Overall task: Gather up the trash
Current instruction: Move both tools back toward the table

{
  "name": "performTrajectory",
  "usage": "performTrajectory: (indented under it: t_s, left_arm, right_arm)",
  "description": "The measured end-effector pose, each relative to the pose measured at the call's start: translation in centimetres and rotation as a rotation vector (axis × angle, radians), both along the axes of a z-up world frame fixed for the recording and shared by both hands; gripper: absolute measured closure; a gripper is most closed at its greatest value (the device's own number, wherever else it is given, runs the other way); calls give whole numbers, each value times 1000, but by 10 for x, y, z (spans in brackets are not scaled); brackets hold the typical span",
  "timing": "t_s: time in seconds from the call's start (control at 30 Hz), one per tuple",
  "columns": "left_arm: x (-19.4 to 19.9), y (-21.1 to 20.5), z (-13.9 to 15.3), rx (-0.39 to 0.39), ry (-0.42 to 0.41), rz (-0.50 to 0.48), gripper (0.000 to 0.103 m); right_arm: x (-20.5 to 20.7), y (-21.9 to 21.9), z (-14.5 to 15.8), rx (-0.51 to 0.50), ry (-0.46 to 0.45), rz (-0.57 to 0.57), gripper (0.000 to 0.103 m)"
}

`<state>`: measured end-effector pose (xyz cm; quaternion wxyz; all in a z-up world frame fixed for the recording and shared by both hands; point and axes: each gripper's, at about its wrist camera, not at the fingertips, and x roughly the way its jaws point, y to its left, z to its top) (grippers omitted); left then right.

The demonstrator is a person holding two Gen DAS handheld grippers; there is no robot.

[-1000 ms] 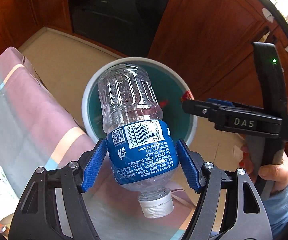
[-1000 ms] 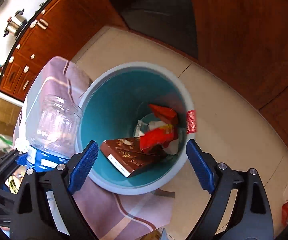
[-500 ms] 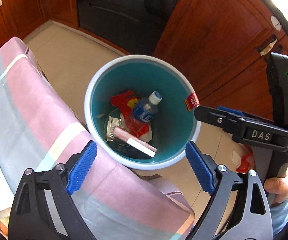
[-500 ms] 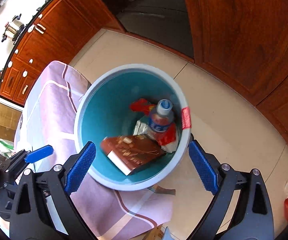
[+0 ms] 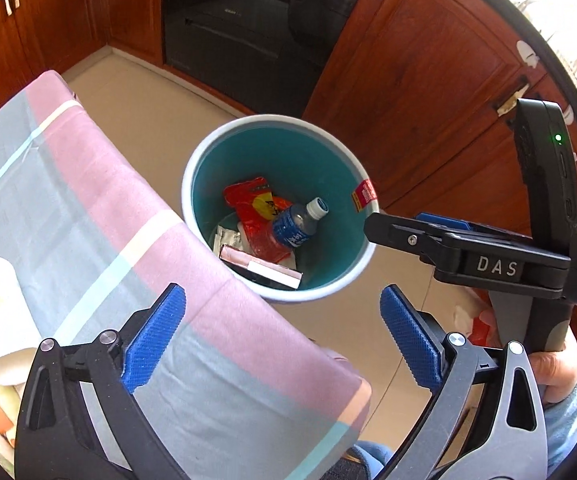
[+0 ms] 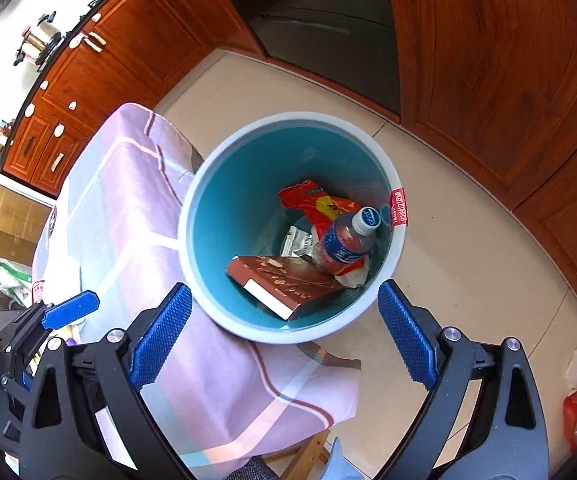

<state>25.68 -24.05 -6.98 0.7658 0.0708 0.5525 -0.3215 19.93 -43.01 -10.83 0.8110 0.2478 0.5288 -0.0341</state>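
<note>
Both the left tongs (image 5: 282, 336) and right tongs (image 6: 284, 336) gape wide and hold nothing. The plastic bottle (image 5: 297, 227) lies inside the bin (image 5: 192, 184), beyond both tongs, leaning on a red wrapper (image 5: 254, 208) beside a brown box (image 6: 284, 284).

The left gripper (image 5: 282, 336) has a black frame with triangular cut-outs, silver round-head screws at its joints and blue pads (image 5: 154, 338) with a fine ribbed grain. The right gripper (image 6: 284, 338) is built the same: black arms, silver screws, blue dimpled pads (image 6: 406, 338). From the left wrist view its black body carries white letters "DAS" and a small green light on an upright black part. Just below that body, the right hand (image 5: 556, 368) shows bare skin and a light blue sleeve.
</note>
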Motion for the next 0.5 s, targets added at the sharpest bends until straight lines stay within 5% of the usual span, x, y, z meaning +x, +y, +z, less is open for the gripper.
performTrajectory:
  t_s: [0.5]
  left_arm:
    - [-42,107,35,5,-83,126,4]
  right_arm:
    - [-11,88,35,-23,-31,134,8]
